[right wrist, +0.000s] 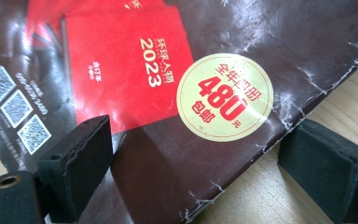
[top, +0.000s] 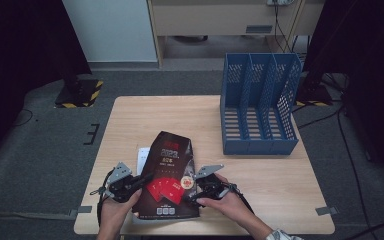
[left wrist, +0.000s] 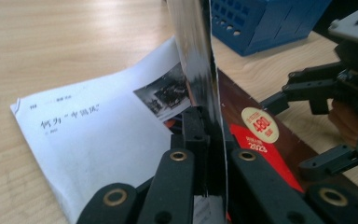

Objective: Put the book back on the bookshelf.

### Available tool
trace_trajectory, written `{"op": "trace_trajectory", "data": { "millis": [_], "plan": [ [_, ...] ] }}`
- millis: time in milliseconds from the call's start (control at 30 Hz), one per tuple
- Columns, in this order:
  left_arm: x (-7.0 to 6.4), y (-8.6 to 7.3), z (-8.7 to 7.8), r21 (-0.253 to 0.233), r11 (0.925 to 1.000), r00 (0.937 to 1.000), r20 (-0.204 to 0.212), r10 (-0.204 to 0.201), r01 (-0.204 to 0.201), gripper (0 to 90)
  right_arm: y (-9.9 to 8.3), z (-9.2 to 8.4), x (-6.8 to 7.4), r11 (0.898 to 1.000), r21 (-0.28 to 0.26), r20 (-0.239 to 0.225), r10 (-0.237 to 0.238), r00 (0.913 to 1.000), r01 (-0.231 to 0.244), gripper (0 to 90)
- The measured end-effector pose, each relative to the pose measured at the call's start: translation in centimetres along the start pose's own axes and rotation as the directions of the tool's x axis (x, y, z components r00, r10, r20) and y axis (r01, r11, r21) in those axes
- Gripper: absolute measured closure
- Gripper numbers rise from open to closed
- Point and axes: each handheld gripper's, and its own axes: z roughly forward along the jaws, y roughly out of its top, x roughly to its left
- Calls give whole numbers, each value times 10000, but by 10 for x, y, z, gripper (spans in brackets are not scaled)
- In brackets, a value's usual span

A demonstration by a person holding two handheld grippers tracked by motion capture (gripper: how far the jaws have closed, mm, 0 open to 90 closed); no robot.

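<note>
Two hand-held grippers work one dark magazine (top: 167,175) at the near edge of the worktop (top: 260,175). The left hand-held gripper (top: 147,178) is clamped on the magazine's lifted cover, which stands on edge between its jaws. The right hand-held gripper (top: 192,196) has its jaws apart, one pad (right wrist: 81,161) on the cover and the other (right wrist: 324,165) on the wood just past the magazine's edge. One white printed sheet (left wrist: 102,135) lies below the left gripper's jaws. One blue file rack (top: 259,102) with three compartments stands well beyond the right gripper.
</note>
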Motion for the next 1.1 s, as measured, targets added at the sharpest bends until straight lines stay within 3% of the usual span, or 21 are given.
{"op": "trace_trajectory", "data": {
  "millis": [67,100,133,167,200,267,300,400,433,467,567,600,633,667,700,733,833,967,1033,1100],
  "plan": [
    [3,-3,5,461,9988,9978,-651,-102,132,798,-2,0,0,9999,-136,10,-25,10000,25,110],
    [3,-3,5,461,9988,9978,-651,-102,132,722,-2,0,0,9999,-136,10,-25,10000,25,110],
    [6,-5,7,749,9972,9877,-1563,30,88,638,-3,1,1,9997,-226,109,-126,9999,128,110],
    [6,-5,7,749,9972,9877,-1563,30,88,543,-3,1,1,9997,-226,109,-126,9999,128,110],
    [9,-7,7,867,9962,9779,-2088,54,130,494,-3,1,2,9996,-228,144,-178,9997,181,110],
    [12,-8,7,819,9962,9764,-2158,-101,284,439,-3,1,2,9995,-229,175,-235,9996,239,110],
    [17,-11,6,1177,9920,9688,-2475,-157,462,423,-3,1,2,9995,-226,169,-229,9996,233,109],
    [23,-17,9,1822,9812,9598,-2807,-94,628,419,-3,1,1,9995,-238,174,-220,9996,224,109],
    [23,-17,9,1822,9812,9598,-2807,-94,628,414,-3,1,1,9995,-238,174,-220,9996,224,109],
    [26,-20,11,2068,9746,9562,-2917,-227,862,411,-3,1,1,9995,-264,159,-148,9998,152,109],
    [28,-22,12,2173,9702,9579,-2841,-418,1068,423,-3,1,0,9995,-285,146,-121,9998,125,106],
    [29,-25,15,2471,9605,9602,-2734,-579,1283,424,-2,2,0,9995,-312,145,-72,9999,77,103],
    [29,-25,15,2471,9605,9602,-2734,-579,1283,435,-1,3,-1,9995,-322,129,-7,9999,12,103],
    [29,-28,18,2607,9574,9656,-2539,-562,1243,436,-1,3,-1,9994,-335,108,52,9999,-48,106],
    [29,-28,18,2607,9574,9656,-2539,-562,1243,442,-1,3,-1,9994,-335,108,52,9999,-48,106],
    [28,-27,18,2557,9563,9684,-2359,-806,1419,457,2,6,-2,9991,-392,45,171,9998,-169,135],
    [26,-27,19,2587,9569,9691,-2364,-701,1323,447,6,10,-1,9994,-332,-10,5,10000,-5,181],
    [27,-27,19,2515,9552,9695,-2241,-992,1558,470,9,11,-2,9996,-261,-31,92,10000,-93,206],
    [26,-26,20,2517,9541,9725,-2048,-1111,1620,472,9,10,-4,9995,-244,-34,183,9998,-184,218],
    [21,-24,25,2603,9551,9774,-1902,-928,1413,471,9,7,-10,9987,-248,-61,436,9990,-437,228]
  ]
}}
